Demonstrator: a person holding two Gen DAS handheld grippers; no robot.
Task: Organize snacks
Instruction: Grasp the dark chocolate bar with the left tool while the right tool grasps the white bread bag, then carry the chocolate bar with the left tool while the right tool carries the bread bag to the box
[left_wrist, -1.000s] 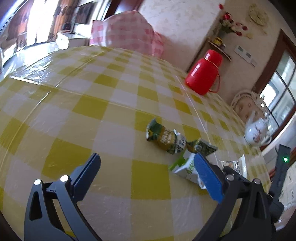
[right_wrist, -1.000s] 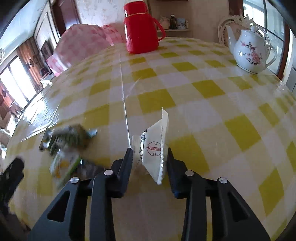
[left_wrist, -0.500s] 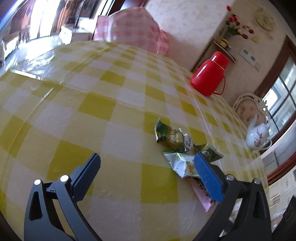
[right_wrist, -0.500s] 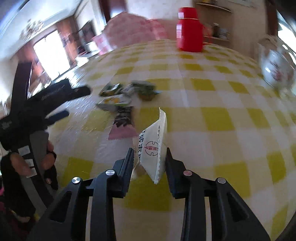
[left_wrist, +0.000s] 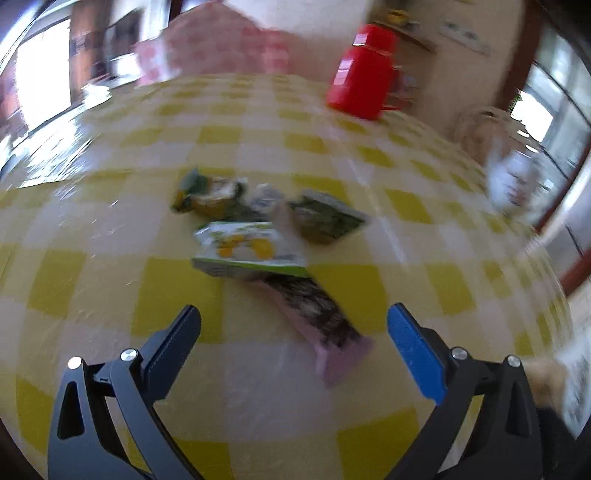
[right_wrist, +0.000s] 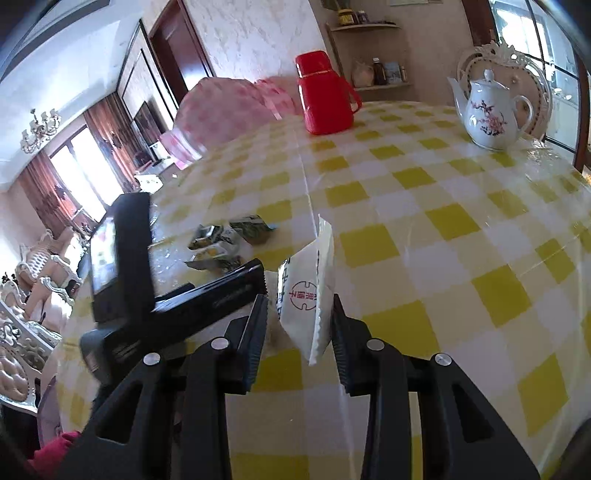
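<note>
While my right claw (right_wrist: 298, 328) is clamped on the white sachet with the red seal print (right_wrist: 306, 291), held edge-up above the yellow-checked tablecloth (right_wrist: 424, 229), my left claw (left_wrist: 293, 332) hangs over the snack pile with its jaws wide apart and nothing between them. The pink-ended wrapper (left_wrist: 321, 328) lies just ahead of the left claw, between the two fingers' lines; the white-and-green packet with yellow print (left_wrist: 247, 251) is beyond it, overlapping its far end, and two darker green packets (left_wrist: 325, 219) lie farther still.

To do this well, I judge the sachet should go down beside the pile, to the left of my right claw (lowered flat before release, so it does not tip or slide).

Hard to read: the left view is motion-smeared, so packet labels are illegible. In the right view the left tool's black body (right_wrist: 122, 258) covers the near part of the pile.
</note>
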